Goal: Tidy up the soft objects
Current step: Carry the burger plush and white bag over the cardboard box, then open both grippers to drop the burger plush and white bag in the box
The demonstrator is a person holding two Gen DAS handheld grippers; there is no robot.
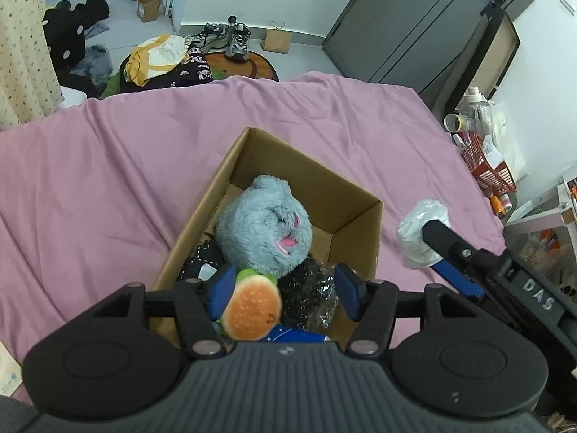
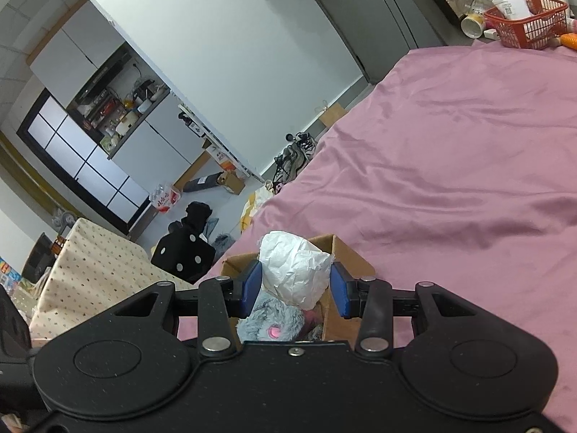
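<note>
Pink bedsheet (image 1: 126, 166) covers the bed, wide bare stretch all round the cardboard box (image 1: 357, 223); far bed edge drops to a cluttered floor with shoes (image 1: 230, 38), clothes, a paper bag (image 1: 277, 39). On the bed's right, a red basket (image 1: 487, 166) with bottles sits close to the edge; dark wardrobe behind. Box is open-topped, flaps not visible, and sits mid-bed. Inside: grey plush toy (image 1: 265, 225) with pink face marks, lying against the left wall, on top of dark glittery wrapping (image 1: 306, 288); something blue at the near end, unclear. Left gripper (image 1: 283, 290) is above the box's near end, angled steeply down, jaws apart; burger plush (image 1: 252, 310) lies against the left pad only, right pad clear of it, so not clamped. Right gripper (image 2: 295, 288) is clamped on a crumpled white bag (image 2: 294, 274), both pads pressing it, held at the box's right edge, above the grey plush, pointing down at a shallower angle.
</note>
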